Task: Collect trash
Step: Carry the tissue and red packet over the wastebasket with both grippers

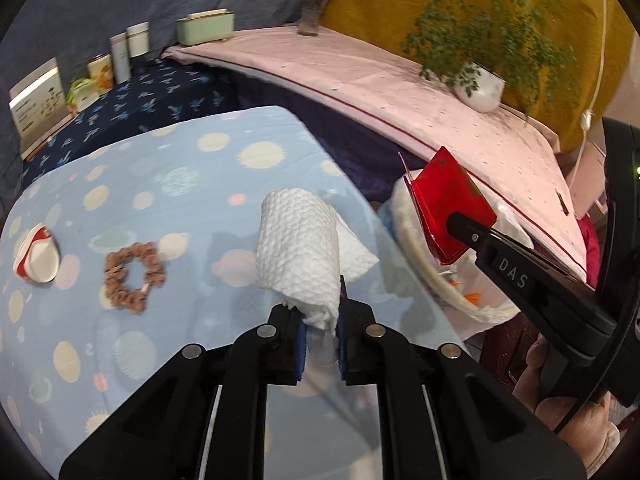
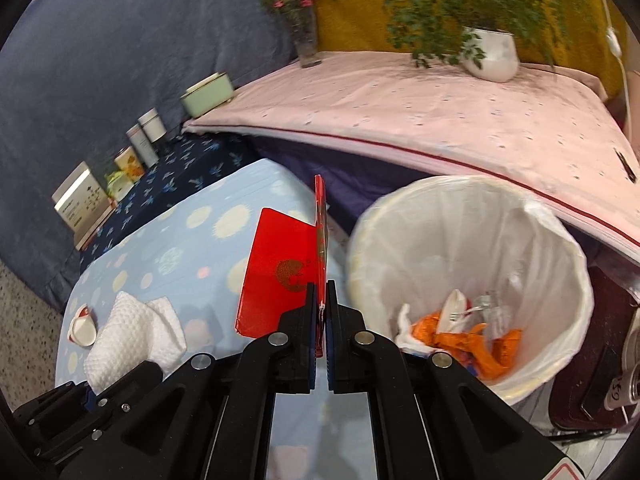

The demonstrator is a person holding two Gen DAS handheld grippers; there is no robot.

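Blue cloth dotted with pale circles is covering the table (image 1: 168, 168), and beyond it a pink-covered surface (image 2: 440, 112) is carrying a potted plant (image 2: 490, 54) and a vase of flowers (image 2: 306, 40). Along the dark wall, tins and a pale green box (image 1: 206, 26) are standing in a row.

The left gripper (image 1: 322, 316) is clamping a crumpled white paper towel (image 1: 300, 248), which is sticking up above its fingers over the table. The right gripper (image 2: 321, 304) is squeezing a folded red card (image 2: 280, 272) by its edge, its fingers pressed together on it; in the left wrist view the card is hanging just over the near rim of the bin. The white-lined bin (image 2: 468, 280) is sitting beside the table, holding orange scraps and crumpled white bits.

On the cloth, a crushed red and white paper cup (image 1: 36, 256) and a brown hair scrunchie (image 1: 134, 276) are lying near each other, apart from both grippers.
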